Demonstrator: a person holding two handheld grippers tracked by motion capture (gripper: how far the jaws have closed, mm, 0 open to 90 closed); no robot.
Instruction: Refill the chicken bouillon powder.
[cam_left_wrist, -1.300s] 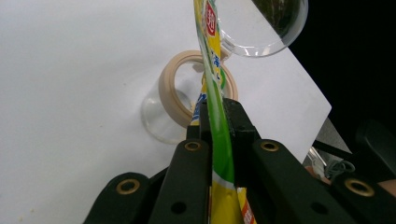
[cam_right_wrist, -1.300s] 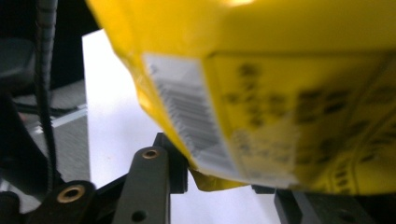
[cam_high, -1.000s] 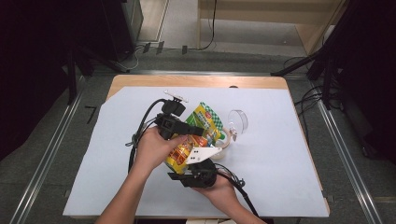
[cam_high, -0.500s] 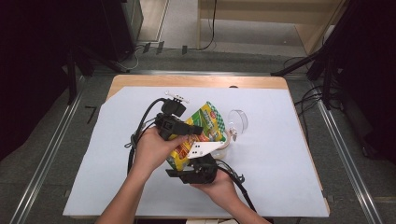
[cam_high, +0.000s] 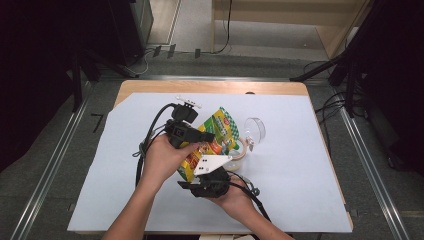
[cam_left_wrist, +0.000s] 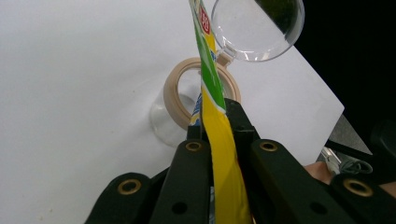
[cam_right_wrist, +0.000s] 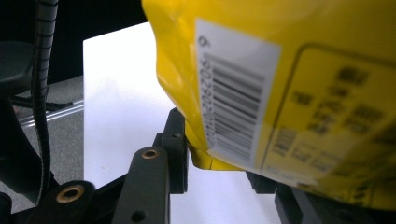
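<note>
Left gripper (cam_left_wrist: 217, 126) pinches yellow-green bag (cam_left_wrist: 219, 154) edge, jaws just closing on it; right gripper (cam_right_wrist: 219, 158) clamps bag's lower corner above glass jar (cam_left_wrist: 196, 100).

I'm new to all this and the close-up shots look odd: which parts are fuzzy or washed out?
Right gripper view: the yellow snack bag sits so near that its small print blurs, though the barcode reads sharper. Left gripper view: the white sheet is overexposed, and the bag's edge is soft close to the lens. High view: evenly lit, with dark surroundings.
</note>
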